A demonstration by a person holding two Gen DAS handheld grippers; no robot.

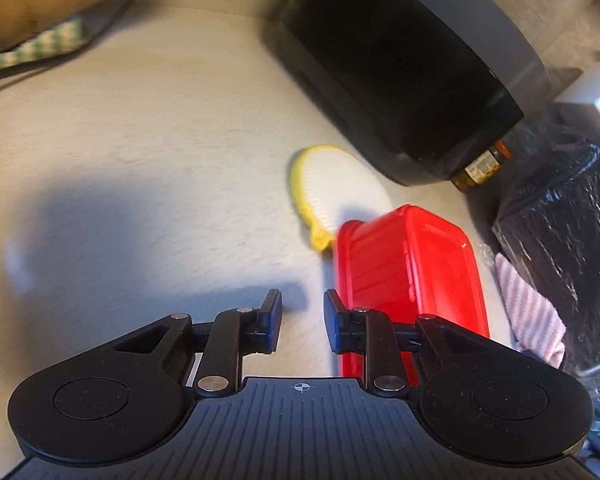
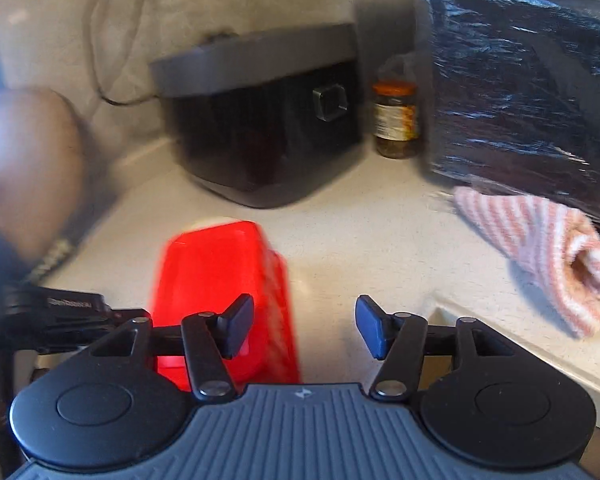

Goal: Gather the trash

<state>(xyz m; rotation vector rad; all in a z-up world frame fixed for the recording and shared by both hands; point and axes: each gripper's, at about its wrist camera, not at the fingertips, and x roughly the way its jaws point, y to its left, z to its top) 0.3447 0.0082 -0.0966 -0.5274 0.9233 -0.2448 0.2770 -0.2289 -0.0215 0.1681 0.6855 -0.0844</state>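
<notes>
Sponge (image 1: 332, 184) shows only beside left gripper (image 1: 303, 326).

The right gripper (image 2: 304, 330) hangs over the pale surface (image 2: 360, 232), its fingers (image 2: 236, 328) spread with nothing between them. A red container (image 2: 220, 280) lies just left of them. Behind stand a black appliance (image 2: 268, 128), a jar (image 2: 394, 120) and a striped cloth (image 2: 540, 248).

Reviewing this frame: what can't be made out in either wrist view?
- Red container: its near end is hidden behind the left gripper; blurred in the right wrist view.
- Jar: label unreadable from motion blur; in the left wrist view the black appliance covers most of it.
- Yellow-rimmed pad: partly behind the red container.
- Brown blur: unidentifiable.
</notes>
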